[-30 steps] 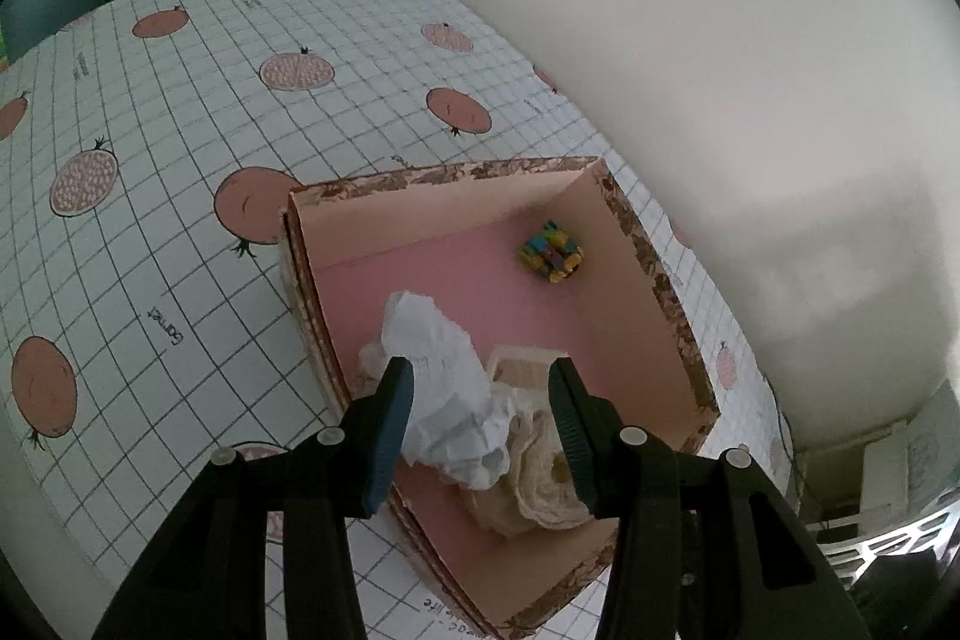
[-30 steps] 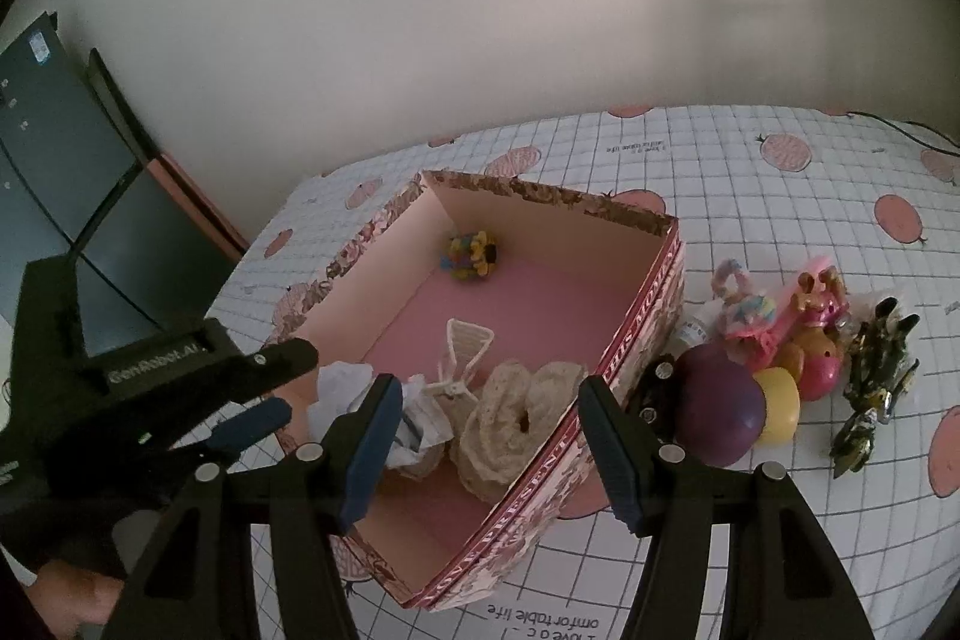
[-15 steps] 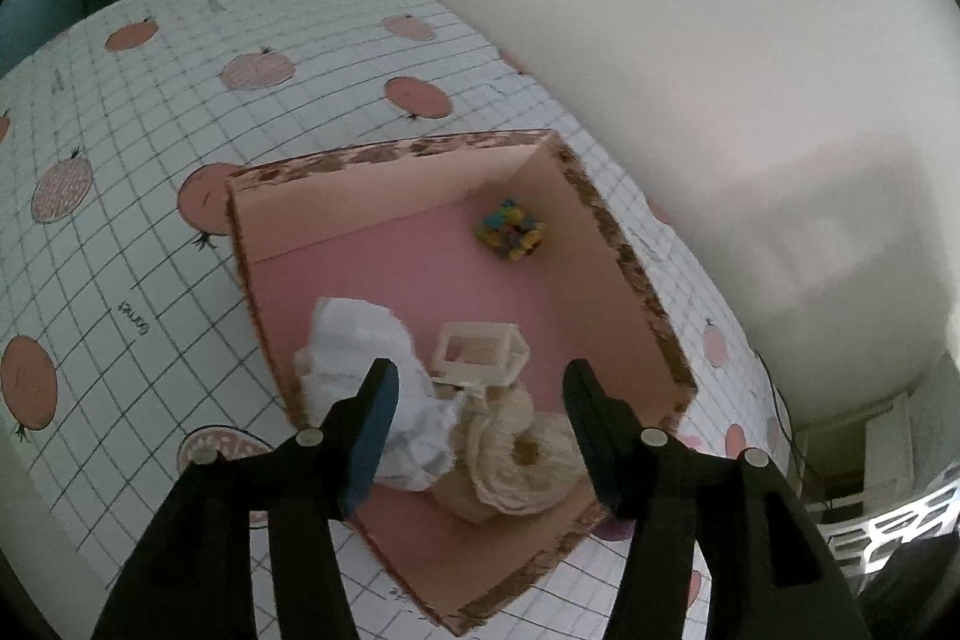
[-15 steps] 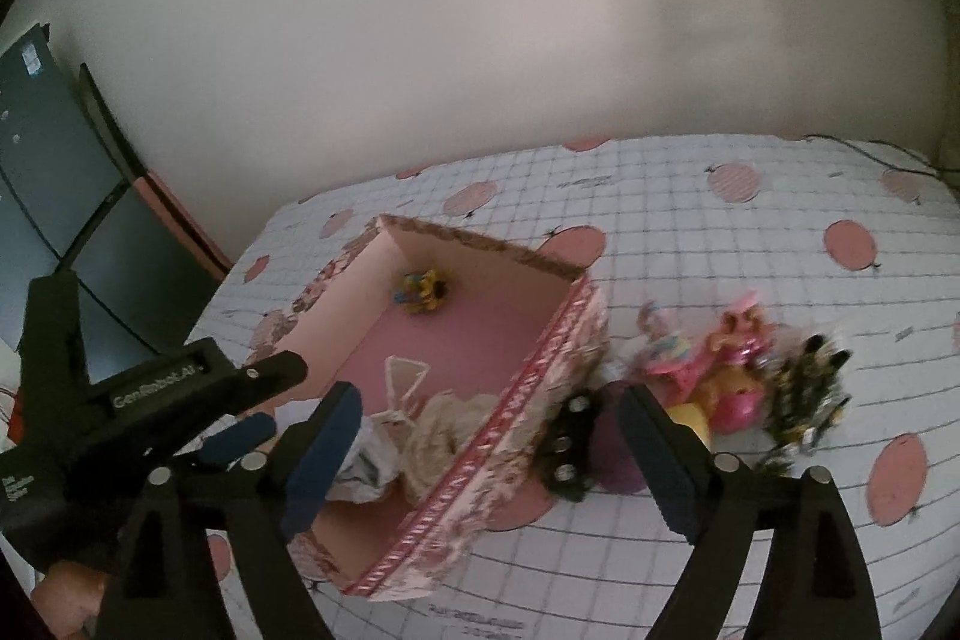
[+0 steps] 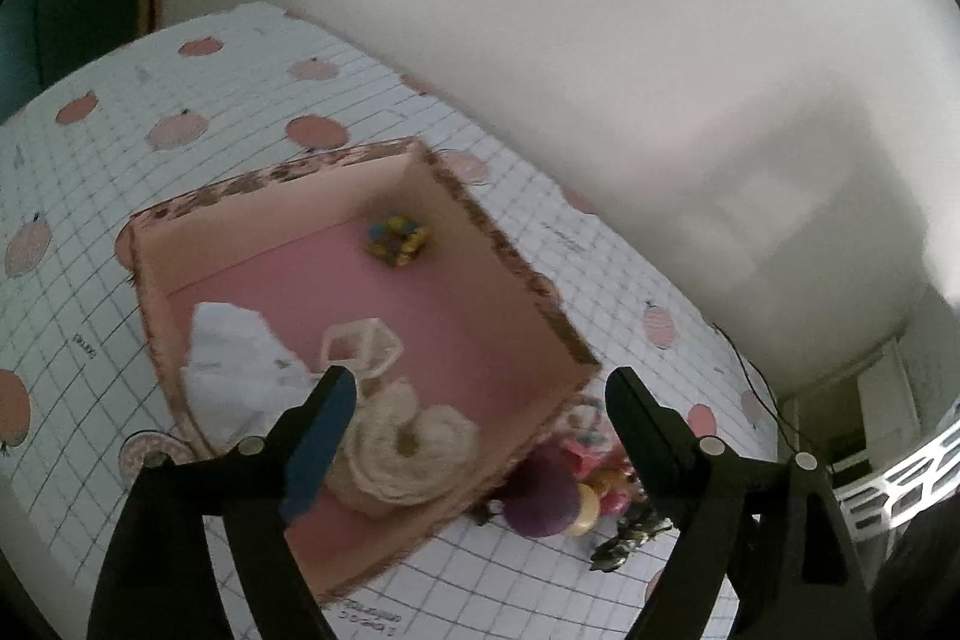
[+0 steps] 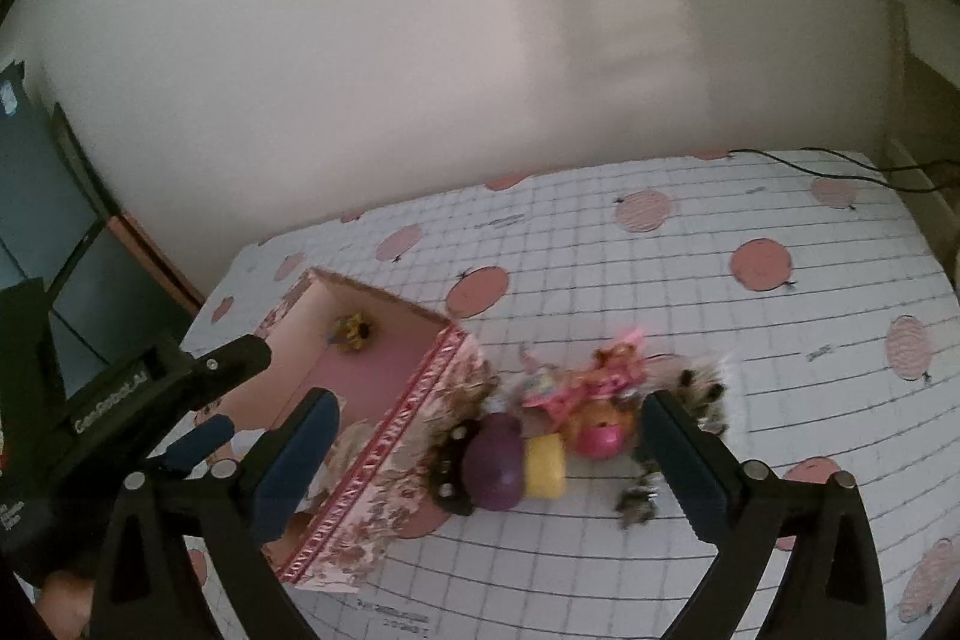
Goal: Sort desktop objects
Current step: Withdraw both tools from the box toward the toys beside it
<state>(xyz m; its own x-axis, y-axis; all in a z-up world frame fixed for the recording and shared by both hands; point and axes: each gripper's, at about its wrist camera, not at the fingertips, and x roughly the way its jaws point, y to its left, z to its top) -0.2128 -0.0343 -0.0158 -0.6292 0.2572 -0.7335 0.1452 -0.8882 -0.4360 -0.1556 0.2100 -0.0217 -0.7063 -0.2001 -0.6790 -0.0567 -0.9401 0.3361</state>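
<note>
**Both jaws spreading, nothing held, toys next**

My left gripper (image 5: 474, 388) has its jaws opening, with nothing between the pads; below the gap I see the cream knit piece (image 5: 408, 448) lying in the near corner of the box (image 5: 510, 250). My right gripper (image 6: 486, 424) is opening too, almost as wide as it goes, and it frames the purple ball (image 6: 495, 463) and the yellow piece (image 6: 545, 466) without touching either. I read that wide spread as readiness for a round, bulky pick.

Inside the box, the white crumpled paper (image 5: 231, 364) sits at about 9 o'clock from the left jaws, the small white frame (image 5: 360, 346) at 11, and the yellow-blue toy (image 5: 399, 241) far off at 12 against the back wall. These look already sorted. The unsorted heap lies outside, just beside the box's right wall: pink toys (image 6: 591, 394) at 1 o'clock from the right jaws, dark blurred bits (image 6: 702, 394) at 2.

Everything rests on a grid-patterned cloth (image 6: 660, 280) with pink fruit prints. A plain pale wall stands behind; a dark panel stands at the far left, and a cable (image 6: 810, 160) trails along the table's far edge.
</note>
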